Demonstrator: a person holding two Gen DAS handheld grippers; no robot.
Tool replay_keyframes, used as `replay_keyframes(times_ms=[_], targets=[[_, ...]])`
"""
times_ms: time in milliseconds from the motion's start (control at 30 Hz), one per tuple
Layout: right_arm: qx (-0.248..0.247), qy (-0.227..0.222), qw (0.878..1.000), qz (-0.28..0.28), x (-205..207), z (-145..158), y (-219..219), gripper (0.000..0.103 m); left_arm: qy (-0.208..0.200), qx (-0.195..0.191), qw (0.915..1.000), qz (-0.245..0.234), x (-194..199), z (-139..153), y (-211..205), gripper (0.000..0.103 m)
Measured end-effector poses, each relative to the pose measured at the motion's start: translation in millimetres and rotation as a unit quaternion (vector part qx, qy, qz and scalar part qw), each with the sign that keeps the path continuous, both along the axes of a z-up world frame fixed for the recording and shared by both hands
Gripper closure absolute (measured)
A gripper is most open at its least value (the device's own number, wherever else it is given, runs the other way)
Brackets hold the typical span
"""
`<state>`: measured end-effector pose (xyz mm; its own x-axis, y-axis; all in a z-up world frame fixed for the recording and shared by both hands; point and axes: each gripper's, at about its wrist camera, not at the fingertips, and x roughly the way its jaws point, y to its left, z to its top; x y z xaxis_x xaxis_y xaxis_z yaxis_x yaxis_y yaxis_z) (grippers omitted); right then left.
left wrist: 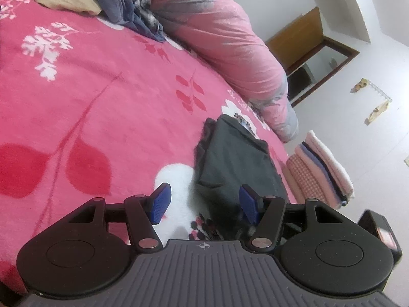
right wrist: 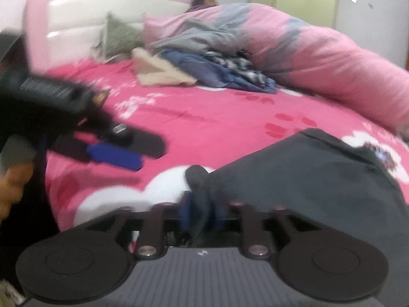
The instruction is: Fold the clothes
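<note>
My left claw (left wrist: 204, 204) wide, nothing between pads, hovering over pink bed (left wrist: 102, 107). My right claw (right wrist: 200, 212) narrow, dark cloth between pads, grip blurred. Dark folded garment (left wrist: 235, 163) near bed edge. Unfolded clothes pile (right wrist: 217, 71) beside duvet (right wrist: 319, 56).

No word, brand, label or number can be read in either view; the only sign is a small white crosshair mark, a circle cut by a cross, printed at the middle of the ribbed grey body of the left gripper (left wrist: 205, 206), just behind its fingers; the same mark stands at the same place on the right gripper (right wrist: 200, 213), blurred there.
</note>
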<state>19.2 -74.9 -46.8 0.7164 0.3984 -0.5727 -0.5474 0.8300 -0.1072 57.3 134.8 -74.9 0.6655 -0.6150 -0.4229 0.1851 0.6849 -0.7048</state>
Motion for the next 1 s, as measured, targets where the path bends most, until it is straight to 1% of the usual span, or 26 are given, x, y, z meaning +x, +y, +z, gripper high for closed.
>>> replay_keyframes(times_ms=[33, 67, 133, 200, 233, 267, 300, 333, 367, 400, 467, 500, 567, 600, 667, 733, 800, 867, 933, 1000], targets=[[0.002, -0.01, 1.0, -0.002, -7.5, 1.9, -3.2, 0.056, -0.002, 0.005, 1.0, -0.002, -0.4, 0.9, -1.8, 0.044], [0.004, -0.02, 1.0, -0.004, -14.9, 3.7, -6.4, 0.055, -0.005, 0.012, 0.9999, -0.005, -1.0, 2.0, -3.9, 0.044], [0.023, -0.024, 0.999, -0.024, -23.9, 11.0, -24.3, 0.053, -0.012, 0.029, 0.9994, -0.014, -1.7, 3.6, -8.7, 0.043], [0.059, -0.014, 0.995, -0.078, -25.3, 18.9, -58.0, 0.052, -0.019, 0.046, 0.9985, -0.021, -1.8, 5.5, -15.0, 0.044], [0.076, -0.006, 0.991, -0.111, -23.9, 21.4, -76.4, 0.052, -0.027, 0.057, 0.9977, -0.024, -2.7, 7.4, -19.2, 0.044], [0.098, 0.004, 0.983, -0.154, -23.7, 24.0, -100.4, 0.052, -0.034, 0.068, 0.9968, -0.026, -3.5, 9.2, -23.4, 0.044], [0.12, 0.016, 0.974, -0.192, -23.2, 25.6, -122.2, 0.052, -0.045, 0.08, 0.9954, -0.028, -5.3, 11.8, -28.0, 0.044], [0.157, 0.034, 0.959, -0.233, -26.1, 25.9, -149.9, 0.051, -0.057, 0.09, 0.9939, -0.029, -7.4, 14.5, -32.8, 0.044], [0.195, 0.051, 0.94, -0.274, -29.0, 26.2, -177.5, 0.051, -0.067, 0.098, 0.9924, -0.031, -8.9, 17.0, -37.2, 0.044], [0.23, 0.064, 0.922, -0.304, -34.7, 24.7, -199.8, 0.051, -0.078, 0.106, 0.9908, -0.035, -10.6, 19.4, -42.2, 0.044], [0.273, 0.074, 0.893, -0.349, -47.0, 20.6, -231.3, 0.051, -0.094, 0.119, 0.9873, -0.046, -12.1, 22.8, -52.9, 0.044], [0.284, 0.078, 0.881, -0.37, -53.3, 17.8, -243.2, 0.051, -0.1, 0.127, 0.9855, -0.051, -12.3, 24.0, -58.6, 0.044], [0.307, 0.085, 0.86, -0.399, -63.7, 11.4, -260.6, 0.051, -0.11, 0.145, 0.9814, -0.063, -12.6, 25.5, -70.8, 0.044], [0.319, 0.089, 0.852, -0.405, -67.8, 8.4, -266.6, 0.051, -0.118, 0.156, 0.9781, -0.071, -14.0, 26.2, -76.9, 0.044], [0.335, 0.096, 0.848, -0.4, -74.7, 4.2, -269.1, 0.051, -0.142, 0.193, 0.9663, -0.093, -20.6, 27.7, -92.3, 0.044], [0.356, 0.113, 0.843, -0.387, -76.7, 3.1, -268.6, 0.051, -0.169, 0.232, 0.9507, -0.118, -28.7, 28.8, -108.0, 0.044], [0.404, 0.142, 0.827, -0.365, -80.7, -4.2, -266.1, 0.051, -0.196, 0.268, 0.9317, -0.148, -38.8, 28.7, -123.9, 0.044], [0.444, 0.179, 0.807, -0.345, -77.0, -12.4, -264.8, 0.051, -0.224, 0.305, 0.9078, -0.181, -49.2, 26.8, -143.4, 0.043], [0.482, 0.213, 0.784, -0.327, -72.3, -24.3, -262.3, 0.051, -0.25, 0.34, 0.8817, -0.21, -57.5, 22.3, -164.8, 0.043], [0.508, 0.237, 0.762, -0.324, -63.3, -37.7, -262.9, 0.051, -0.266, 0.369, 0.8594, -0.232, -60.9, 15.6, -184.6, 0.043]])
